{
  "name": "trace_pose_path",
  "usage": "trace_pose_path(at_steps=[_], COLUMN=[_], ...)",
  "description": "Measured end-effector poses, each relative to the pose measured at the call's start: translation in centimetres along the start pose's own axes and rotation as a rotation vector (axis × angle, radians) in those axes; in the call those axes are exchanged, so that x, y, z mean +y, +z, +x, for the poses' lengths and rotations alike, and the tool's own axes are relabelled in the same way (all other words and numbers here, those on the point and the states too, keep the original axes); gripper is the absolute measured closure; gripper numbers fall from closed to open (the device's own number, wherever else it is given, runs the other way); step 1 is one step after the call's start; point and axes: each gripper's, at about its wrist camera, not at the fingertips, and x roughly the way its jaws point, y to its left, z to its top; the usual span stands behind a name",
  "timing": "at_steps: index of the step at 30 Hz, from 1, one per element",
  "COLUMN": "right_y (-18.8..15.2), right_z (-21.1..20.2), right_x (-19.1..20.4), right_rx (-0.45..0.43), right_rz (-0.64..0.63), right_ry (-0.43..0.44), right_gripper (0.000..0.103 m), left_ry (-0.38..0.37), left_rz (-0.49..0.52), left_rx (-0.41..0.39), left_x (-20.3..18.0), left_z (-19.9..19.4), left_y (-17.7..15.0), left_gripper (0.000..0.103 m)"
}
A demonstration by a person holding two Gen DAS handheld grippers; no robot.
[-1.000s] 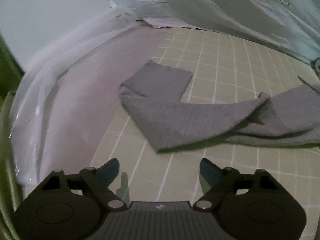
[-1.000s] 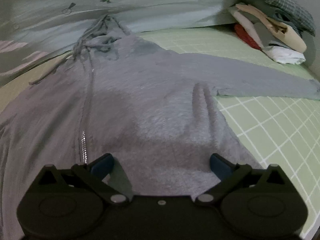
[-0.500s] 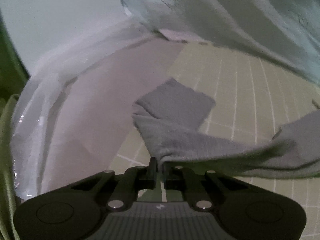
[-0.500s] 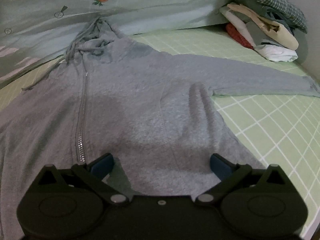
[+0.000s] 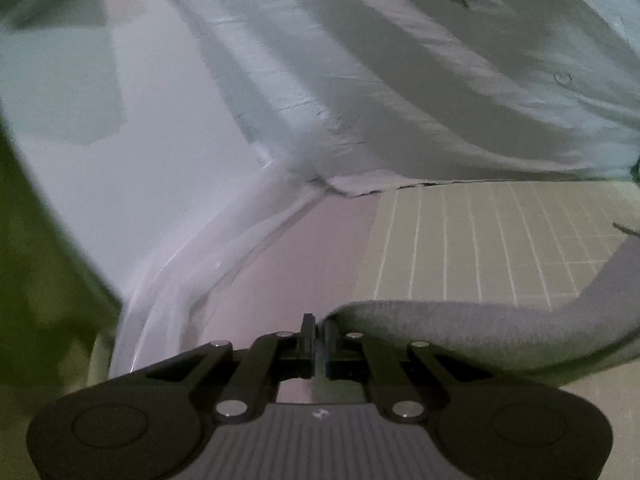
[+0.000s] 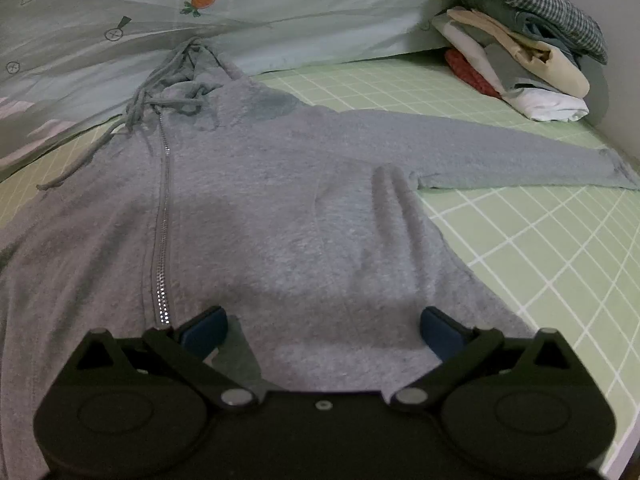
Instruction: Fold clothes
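grey hoodie [image 6: 280, 208], green white-gridded sheet [image 6: 540, 240], carrot-print pale quilt [image 6: 280, 12].

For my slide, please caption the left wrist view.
Left hand-held gripper shut on grey hoodie sleeve above the checked sheet.

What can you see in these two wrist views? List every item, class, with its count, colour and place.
hoodie: one, grey, spread flat on the bed, zip up the front.
hoodie sleeve: one, grey, raised off the bed at its end.
bed sheet: one, green with white grid, under the hoodie.
duvet: one, pale blue with carrot print, behind the hoodie.
pile of folded clothes: one, mixed colours, far right corner.
left tongs: one, black, shut on the hoodie sleeve.
right tongs: one, black with blue pads, open above the hoodie's hem.
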Motion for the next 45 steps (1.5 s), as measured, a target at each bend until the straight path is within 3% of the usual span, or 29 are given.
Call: trace_pose_path(at_steps=[3,5,7,9,10,11,19,21,24,25,28,31,34,36,38,41,45], right_y=[0.0,0.1,0.1,0.1,0.1,0.1,-0.4,-0.4,-0.4,-0.4,-0.5,-0.5,-0.5,-0.4,-0.4,-0.3,-0.2], right_z=[0.0,0.0,0.1,0.1,0.0,0.0,0.0,0.0,0.0,0.0,0.0,0.0,0.0,0.0,0.0,0.1,0.1], right_x=[0.0,0.0,0.0,0.0,0.0,0.0,0.5,0.5,0.5,0.5,0.4,0.5,0.5,0.6,0.6,0.6,0.7], right_rx=[0.003,0.006,0.008,0.010,0.009,0.007,-0.030,-0.031,-0.031,-0.031,-0.033,-0.036,-0.037,-0.038,-0.037,-0.033,-0.029], right_rz=[0.001,0.002,0.003,0.006,0.009,0.012,0.033,0.032,0.032,0.033,0.032,0.034,0.034,0.035,0.036,0.038,0.042], right_ry=[-0.003,-0.003,-0.005,-0.010,-0.012,-0.016,-0.040,-0.040,-0.041,-0.041,-0.041,-0.043,-0.044,-0.045,-0.046,-0.048,-0.052], right_gripper=[0.000,0.000,0.000,0.000,0.000,0.000,0.000,0.000,0.000,0.000,0.000,0.000,0.000,0.000,0.000,0.000,0.000], left_ry=[-0.028,-0.044,-0.059,-0.058,-0.049,-0.045,-0.083,-0.094,-0.104,-0.103,-0.073,-0.043,-0.066,-0.071,-0.043,-0.024,0.035], left_rz=[-0.019,-0.044,-0.078,-0.102,-0.111,-0.117,-0.200,-0.237,-0.324,-0.328,-0.286,-0.306,-0.351,-0.329,-0.288,-0.264,-0.198], left_rx=[0.015,0.083,0.121,0.112,0.102,0.094,0.247,0.273,0.263,0.258,0.222,0.204,0.212,0.198,0.167,0.143,0.128], left_x=[-1.3,-2.1,-2.3,-2.1,-2.1,-2.1,-1.9,-1.8,-0.5,0.1,1.9,5.0,8.0,8.7,8.4,7.9,6.3], left_z=[4.4,7.2,8.4,7.8,7.1,6.3,4.6,4.9,5.1,5.0,4.4,3.7,3.5,3.6,4.0,5.6,8.4], left_y=[1.9,2.9,3.4,3.2,2.9,2.4,-2.9,-3.8,-4.1,-4.0,-3.2,-2.8,-2.1,-1.2,-0.1,1.3,2.7], left_gripper=[0.092,0.075,0.069,0.047,0.028,0.020,0.020,0.027,0.068,0.088,0.094,0.094,0.092,0.085,0.068,0.054,0.040])
